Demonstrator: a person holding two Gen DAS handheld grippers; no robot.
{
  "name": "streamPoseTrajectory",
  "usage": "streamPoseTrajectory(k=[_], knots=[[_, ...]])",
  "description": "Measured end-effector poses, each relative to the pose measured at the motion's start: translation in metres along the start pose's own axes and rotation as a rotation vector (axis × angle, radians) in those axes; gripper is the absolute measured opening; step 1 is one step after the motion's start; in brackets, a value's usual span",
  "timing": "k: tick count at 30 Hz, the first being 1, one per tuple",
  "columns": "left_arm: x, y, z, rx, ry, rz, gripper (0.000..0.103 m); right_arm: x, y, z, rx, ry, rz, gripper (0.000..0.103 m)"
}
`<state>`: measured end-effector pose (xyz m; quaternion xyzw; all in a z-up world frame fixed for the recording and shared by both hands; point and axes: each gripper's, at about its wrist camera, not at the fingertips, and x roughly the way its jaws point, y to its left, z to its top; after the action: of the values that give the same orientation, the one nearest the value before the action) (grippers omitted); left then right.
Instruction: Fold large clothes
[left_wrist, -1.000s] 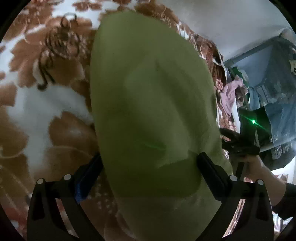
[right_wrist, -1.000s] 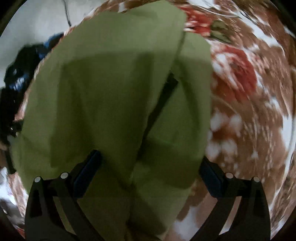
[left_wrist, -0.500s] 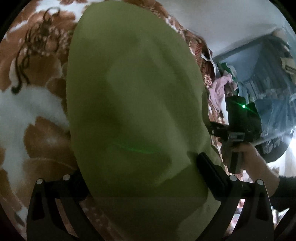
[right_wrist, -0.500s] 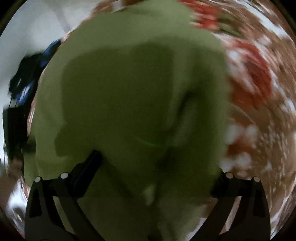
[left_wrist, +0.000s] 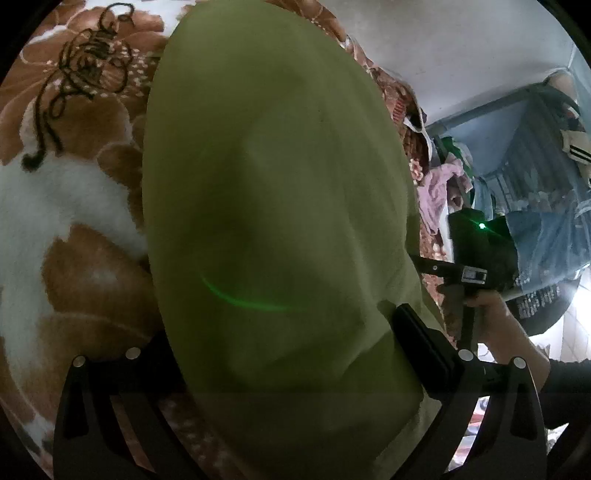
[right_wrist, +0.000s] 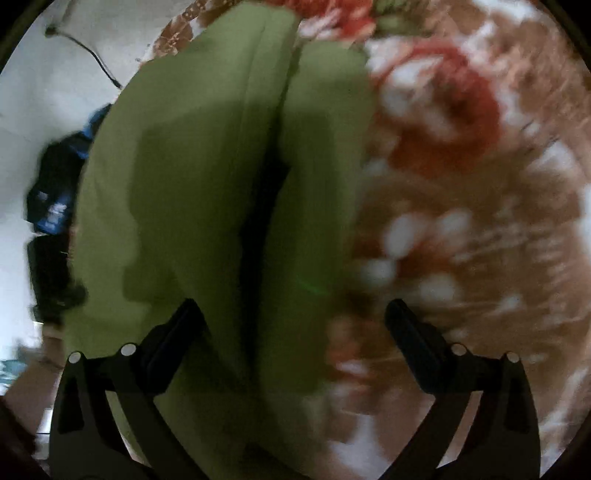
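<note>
Between and over the fingers of the left gripper (left_wrist: 286, 341) hangs the large olive-green soft cloth garment (left_wrist: 273, 206), draped so that it hides the left finger and the finger gap; its jaws look spread wide, yet whether any cloth is pinched cannot be told. Ahead of the right gripper (right_wrist: 291, 325) the same garment (right_wrist: 207, 206) falls in two long lobes with a dark slit between, over the left finger (right_wrist: 173, 332), while the right finger (right_wrist: 413, 343) stands bare, so these jaws are apart and seem to clamp nothing. Behind the cloth lies a brown, white and red flower-patterned plush blanket (left_wrist: 74, 229).

By its drape, the fabric should handle as light, limp and non-slippery, sagging wherever unsupported. Best hold, probably: a hem or corner at each gripper, both layers together, kept taut between them.

No readable brand or writing shows; the right view is blurred.
</note>
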<state>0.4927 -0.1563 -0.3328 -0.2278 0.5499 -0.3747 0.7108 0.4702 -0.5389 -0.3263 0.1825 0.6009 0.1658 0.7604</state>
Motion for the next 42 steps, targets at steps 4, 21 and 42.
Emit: streamPoseTrajectory(k=[4,21,42], knots=[[-0.004,-0.007,0.003,-0.004,-0.014,-0.032,0.097,0.002,0.017,0.001,-0.033,0.012,0.114,0.099],[-0.003,-0.027,0.005,0.014,0.046,-0.006,0.036,-0.02,0.035,-0.004,-0.152,-0.033,0.022,0.033],[0.004,-0.021,-0.017,-0.076,0.021,-0.052,0.036,-0.006,-0.006,-0.04,-0.128,0.087,0.093,0.05]])
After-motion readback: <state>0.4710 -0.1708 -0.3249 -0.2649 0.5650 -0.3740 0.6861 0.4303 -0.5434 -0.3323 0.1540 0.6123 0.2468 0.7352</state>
